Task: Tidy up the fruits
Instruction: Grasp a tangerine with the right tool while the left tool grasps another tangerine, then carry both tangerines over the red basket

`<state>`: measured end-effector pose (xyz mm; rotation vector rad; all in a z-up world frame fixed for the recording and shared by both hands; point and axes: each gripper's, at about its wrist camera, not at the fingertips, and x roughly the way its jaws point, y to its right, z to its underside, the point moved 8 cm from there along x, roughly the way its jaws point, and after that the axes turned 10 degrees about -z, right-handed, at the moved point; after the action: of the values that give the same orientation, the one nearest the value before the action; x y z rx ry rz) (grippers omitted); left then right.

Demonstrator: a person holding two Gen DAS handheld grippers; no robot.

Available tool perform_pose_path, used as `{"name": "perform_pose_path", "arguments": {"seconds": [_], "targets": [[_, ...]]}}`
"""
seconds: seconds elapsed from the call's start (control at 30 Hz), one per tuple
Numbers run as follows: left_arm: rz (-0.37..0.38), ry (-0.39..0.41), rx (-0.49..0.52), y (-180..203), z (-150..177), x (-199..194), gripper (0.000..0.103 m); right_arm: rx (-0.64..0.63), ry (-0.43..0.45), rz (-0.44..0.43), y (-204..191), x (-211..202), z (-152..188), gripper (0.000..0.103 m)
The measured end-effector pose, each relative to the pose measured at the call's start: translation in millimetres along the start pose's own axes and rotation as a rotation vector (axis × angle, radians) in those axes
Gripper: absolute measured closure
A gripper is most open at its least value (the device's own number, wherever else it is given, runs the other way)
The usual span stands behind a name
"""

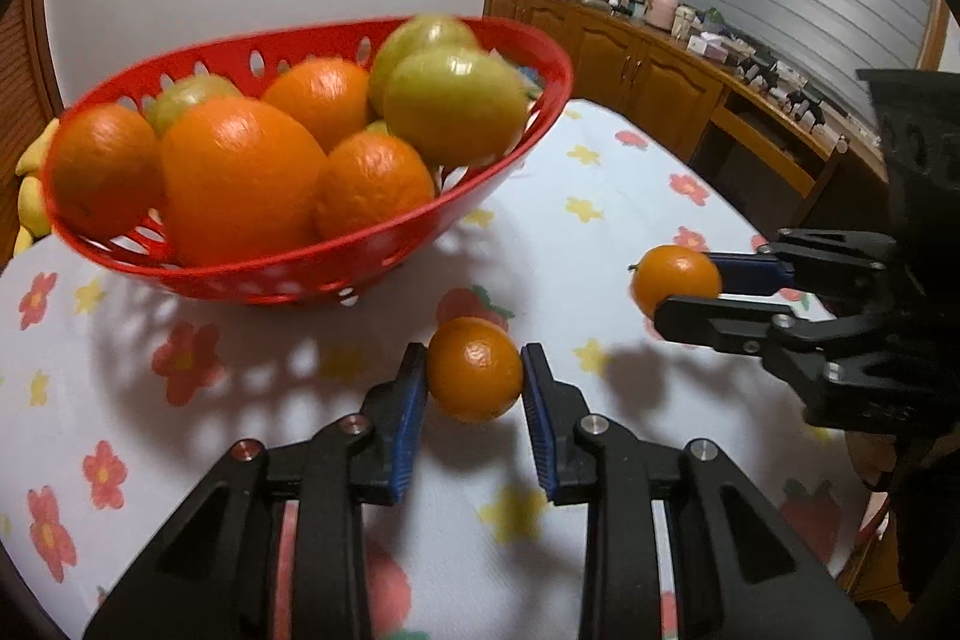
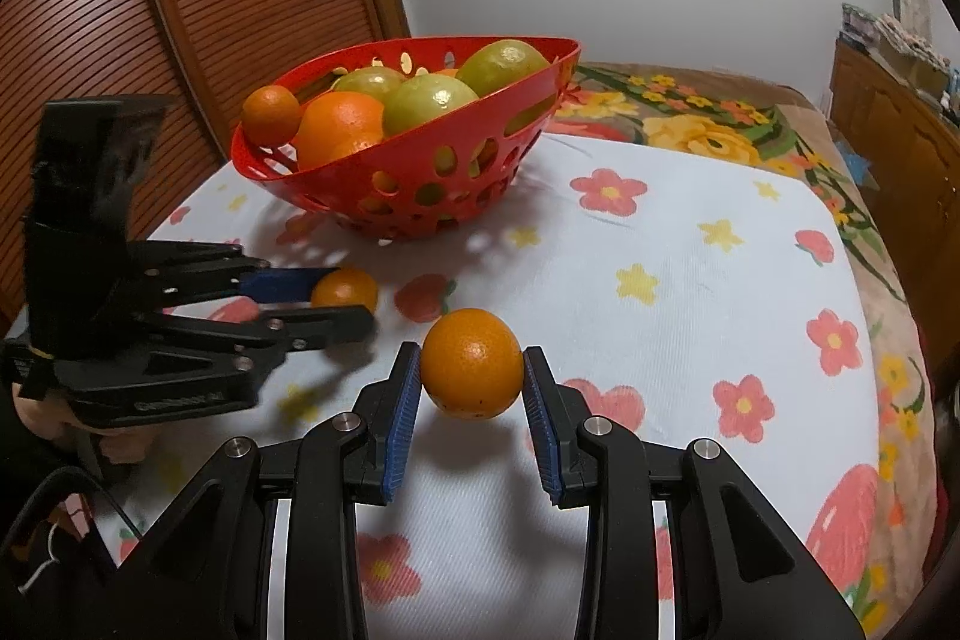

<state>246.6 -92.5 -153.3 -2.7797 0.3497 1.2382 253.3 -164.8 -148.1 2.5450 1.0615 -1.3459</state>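
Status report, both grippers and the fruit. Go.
Left gripper shut on small orange. Right gripper shut on second orange. Red basket ahead, already piled with fruit. Path over the tablecloth unobstructed.

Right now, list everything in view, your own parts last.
basket: one, red, perforated, on the tablecloth.
oranges in basket: at least four, orange.
green fruits: at least three, yellow-green, heaped in basket.
yellow fruits: a few, behind basket, partly hidden.
small oranges: two, one in left gripper, one in right.
tablecloth: white, flowered.
cabinet: brown, along wall.
left gripper: jaws around an orange.
right gripper: the same.
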Motion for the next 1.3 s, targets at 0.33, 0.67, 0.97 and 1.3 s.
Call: {"name": "perform_pose_path", "arguments": {"seconds": [0.33, 0.67, 0.97, 1.3], "targets": [[0.001, 0.107, -0.015, -11, -20, -50, 0.074, -0.048, 0.054, 0.002, -24, -23, -20, 0.070], [-0.024, 0.170, -0.019, -34, -44, -69, 0.074, -0.092, 0.089, 0.004, -32, -33, -52, 0.070], [-0.063, 0.194, -0.036, -66, -76, -67, 0.074, -0.137, 0.107, -0.012, -31, -23, -101, 0.070], [-0.083, 0.180, -0.064, -98, -100, -45, 0.074, -0.181, 0.067, -0.034, -29, 17, -143, 0.070]]}}
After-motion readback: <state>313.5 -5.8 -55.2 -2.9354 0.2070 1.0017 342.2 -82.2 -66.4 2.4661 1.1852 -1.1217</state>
